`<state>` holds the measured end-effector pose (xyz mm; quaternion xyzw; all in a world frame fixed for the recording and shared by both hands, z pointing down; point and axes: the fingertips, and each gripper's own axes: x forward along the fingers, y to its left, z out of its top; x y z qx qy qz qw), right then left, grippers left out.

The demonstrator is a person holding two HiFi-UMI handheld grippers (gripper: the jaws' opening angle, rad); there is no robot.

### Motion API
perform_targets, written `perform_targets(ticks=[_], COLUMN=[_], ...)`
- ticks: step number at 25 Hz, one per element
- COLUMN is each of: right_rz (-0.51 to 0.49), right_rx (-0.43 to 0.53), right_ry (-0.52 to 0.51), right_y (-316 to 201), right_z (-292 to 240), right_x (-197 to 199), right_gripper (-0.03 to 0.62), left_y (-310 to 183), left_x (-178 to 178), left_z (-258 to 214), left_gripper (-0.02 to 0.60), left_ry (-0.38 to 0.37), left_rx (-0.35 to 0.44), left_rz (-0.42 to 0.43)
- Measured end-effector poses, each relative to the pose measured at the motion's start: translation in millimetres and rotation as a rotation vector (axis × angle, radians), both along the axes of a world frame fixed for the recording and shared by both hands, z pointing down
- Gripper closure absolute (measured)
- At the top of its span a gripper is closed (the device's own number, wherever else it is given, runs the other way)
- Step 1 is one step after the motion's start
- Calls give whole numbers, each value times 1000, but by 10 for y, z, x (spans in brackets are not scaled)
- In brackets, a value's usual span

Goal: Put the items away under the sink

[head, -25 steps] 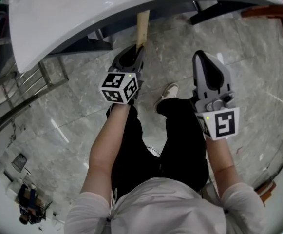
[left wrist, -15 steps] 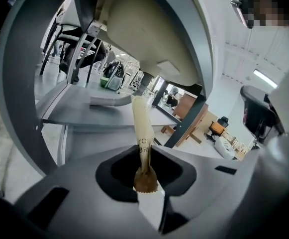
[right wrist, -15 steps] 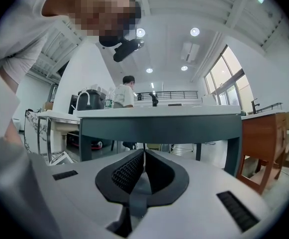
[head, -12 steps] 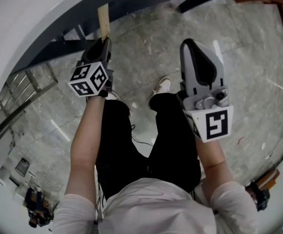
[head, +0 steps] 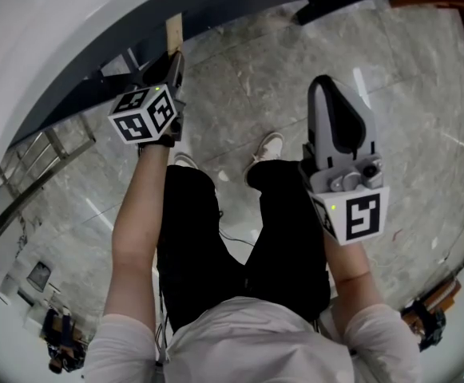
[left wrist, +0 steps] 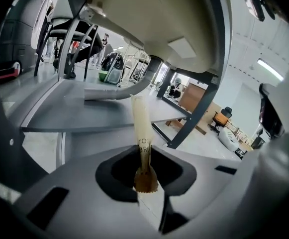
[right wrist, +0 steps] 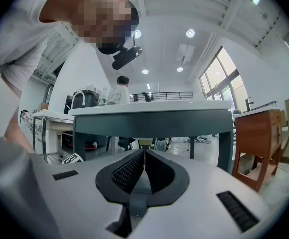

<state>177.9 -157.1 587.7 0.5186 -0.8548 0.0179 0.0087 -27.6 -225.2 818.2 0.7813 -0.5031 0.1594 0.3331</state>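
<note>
**While the right tool [right wrist: 144,153] idles, the left tool [head: 171,66] aims a packet [left wrist: 141,126] at the shelf [left wrist: 74,114]**

Because the left tool is pinching the brown crimped end of a slim paper packet, the packet stands straight out along the jaws. Its long axis runs toward 12 o'clock in the head view, and it is in the air, resting on nothing. The jaws partly hide the print on it; it may be a wrapped toothbrush.

Seen from the left tool, the grey shelf lies dead ahead and spreads out to 9 o'clock, beneath the pale underside of the sink [left wrist: 164,29]. A grey drain pipe [left wrist: 117,91] crosses behind the packet's tip. The free end is near the shelf edge; whether it is over it I cannot tell.

The right tool hangs at 3 o'clock of the left one, well apart, its jaws pressed together on nothing, facing another counter [right wrist: 149,114].

By my judgement the left hand is nearer and the only one loaded. The next move calls for a reach toward 12 o'clock, low enough to clear the sink, and then a release that lays the packet flat on the shelf.
</note>
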Motion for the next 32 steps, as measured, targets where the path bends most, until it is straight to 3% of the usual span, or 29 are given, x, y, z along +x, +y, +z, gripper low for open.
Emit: perform_targets(ticks=[3, 12, 21, 32], right_rz=[7, 44, 31, 8], right_rx=[-9, -32, -54, -79], right_ry=[1, 5, 25, 32], right_y=[-23, -102, -131, -118], right_z=[41, 159, 226, 232], right_x=[54, 293, 302, 156], right_gripper=[557, 557, 557, 557], left_y=[-95, -422, -591, -544], left_x=[106, 236, 62, -94], left_z=[24, 80, -42, -251], left_gripper=[512, 509, 489, 439], left_ry=[-17, 1, -108, -209], left_rx=[-4, -36, 76, 213], left_rz=[38, 49, -63, -65])
